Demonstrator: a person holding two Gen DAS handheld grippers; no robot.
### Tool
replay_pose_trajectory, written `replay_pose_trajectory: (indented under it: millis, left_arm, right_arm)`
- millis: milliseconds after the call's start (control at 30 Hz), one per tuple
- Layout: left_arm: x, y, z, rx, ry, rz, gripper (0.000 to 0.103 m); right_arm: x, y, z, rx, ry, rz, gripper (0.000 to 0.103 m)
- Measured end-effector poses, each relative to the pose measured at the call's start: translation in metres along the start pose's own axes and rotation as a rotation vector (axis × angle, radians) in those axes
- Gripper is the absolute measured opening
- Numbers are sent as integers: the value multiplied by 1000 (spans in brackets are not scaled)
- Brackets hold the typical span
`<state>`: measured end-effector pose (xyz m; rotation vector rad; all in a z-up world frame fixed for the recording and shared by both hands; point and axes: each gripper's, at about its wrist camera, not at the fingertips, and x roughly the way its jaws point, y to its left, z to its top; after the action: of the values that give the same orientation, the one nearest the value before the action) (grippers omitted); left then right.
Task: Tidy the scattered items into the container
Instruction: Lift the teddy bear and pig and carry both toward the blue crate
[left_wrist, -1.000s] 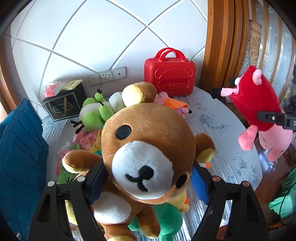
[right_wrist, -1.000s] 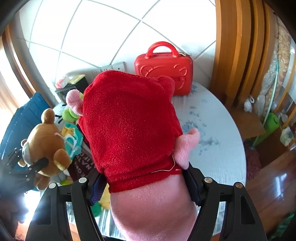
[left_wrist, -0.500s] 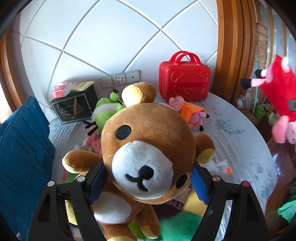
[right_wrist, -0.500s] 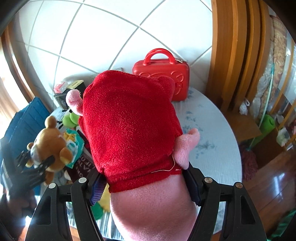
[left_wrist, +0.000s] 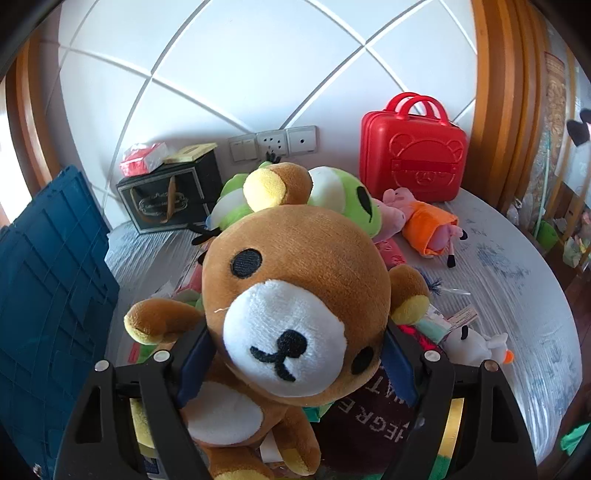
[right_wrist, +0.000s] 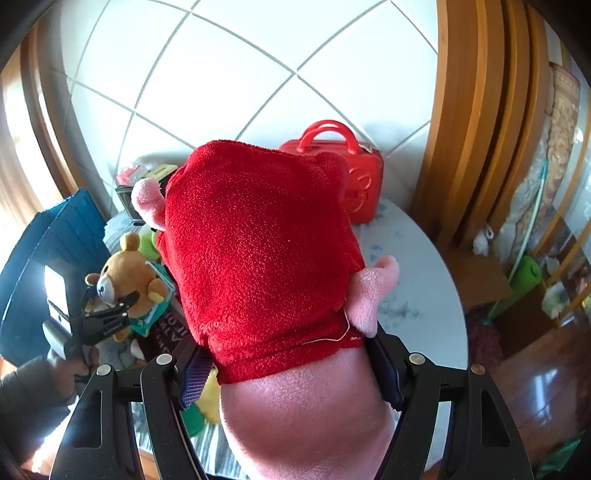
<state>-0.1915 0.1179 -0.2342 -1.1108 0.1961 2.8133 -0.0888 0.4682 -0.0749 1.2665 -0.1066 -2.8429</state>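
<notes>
My left gripper is shut on a brown teddy bear, held above the toy pile; it also shows in the right wrist view. My right gripper is shut on a pink pig plush in a red dress, held high over the table. The blue crate stands at the left and also shows in the right wrist view. Loose toys lie on the table: a green frog plush, a small pig plush in orange, a white toy.
A red toy suitcase stands at the back by the wall. A black gift box with a red packet on top stands back left. A round table with a plastic cover has bare surface on the right. A wooden door frame rises on the right.
My left gripper has swung left with the bear, toward the blue crate. The pig plush has left the left view's right edge. My right gripper has risen and drawn back a little.
</notes>
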Motion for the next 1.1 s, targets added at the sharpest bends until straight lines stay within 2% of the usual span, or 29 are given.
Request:
replay_pose_trajectory:
  millis: [200,433,567,700,867,1100]
  left_arm:
    - [-27,2,3,-10,-16,-9,80]
    - [-71,22,8,-25,-17,-1,80]
    - [-91,52,13,-49,-11,-20,80]
    - [-122,92,21,-29,-48,-64,80]
    - [-157,145,31,44,-56,-98,80]
    - [-191,227,32,39,-76,-138,80]
  right_arm:
    - [19,12,-7,15,38,38,74]
    - [30,57,-12,14,61,77,74]
    - [26,87,-11,23,52,65,74]
    - [17,131,-8,38,29,55,74]
    - [7,202,-8,80,10,15,74]
    - [-11,300,-3,91,2,14,74]
